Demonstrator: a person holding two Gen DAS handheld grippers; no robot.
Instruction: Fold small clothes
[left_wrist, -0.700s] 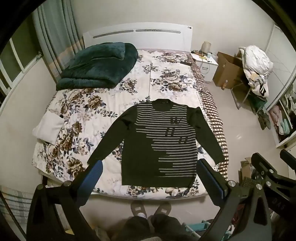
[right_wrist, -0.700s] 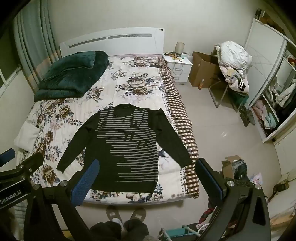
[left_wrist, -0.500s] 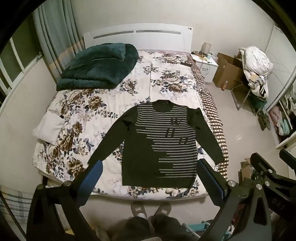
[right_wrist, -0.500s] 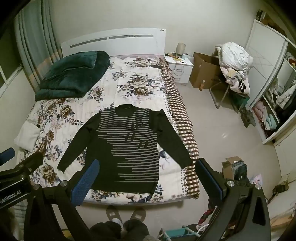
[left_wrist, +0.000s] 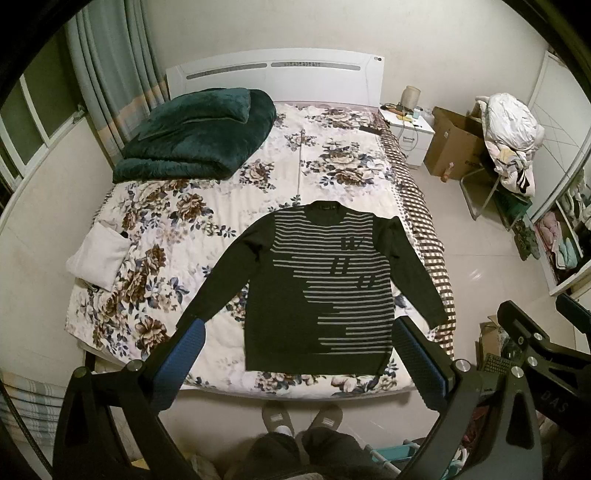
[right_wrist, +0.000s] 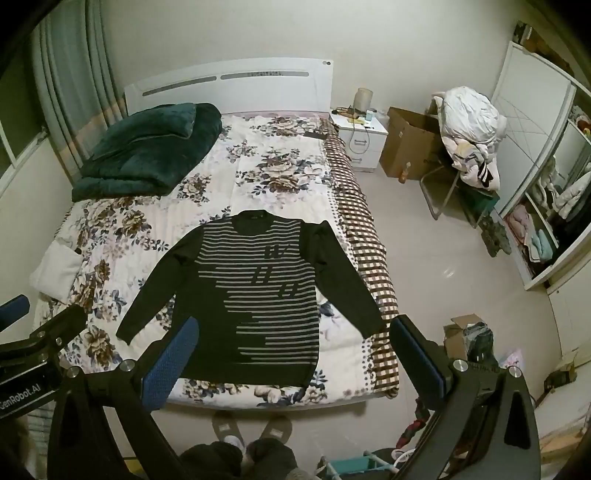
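A black sweater with grey stripes (left_wrist: 317, 291) lies flat, front up, sleeves spread, on the near part of a floral bed (left_wrist: 207, 229); it also shows in the right wrist view (right_wrist: 258, 295). My left gripper (left_wrist: 301, 336) is open and empty, held high above the bed's foot end. My right gripper (right_wrist: 293, 332) is open and empty, beside it at the same height. Neither touches the sweater.
A folded dark green blanket (left_wrist: 195, 136) lies at the bed's head left. A white folded cloth (left_wrist: 98, 254) sits at the left edge. A nightstand (right_wrist: 364, 140), cardboard box (right_wrist: 406, 147), chair with laundry (right_wrist: 469, 129) and wardrobe (right_wrist: 546, 206) stand right. My slippered feet (left_wrist: 301, 421) are at the bed's foot.
Both views have shifted only slightly; the sweater has not moved and both grippers stay open.
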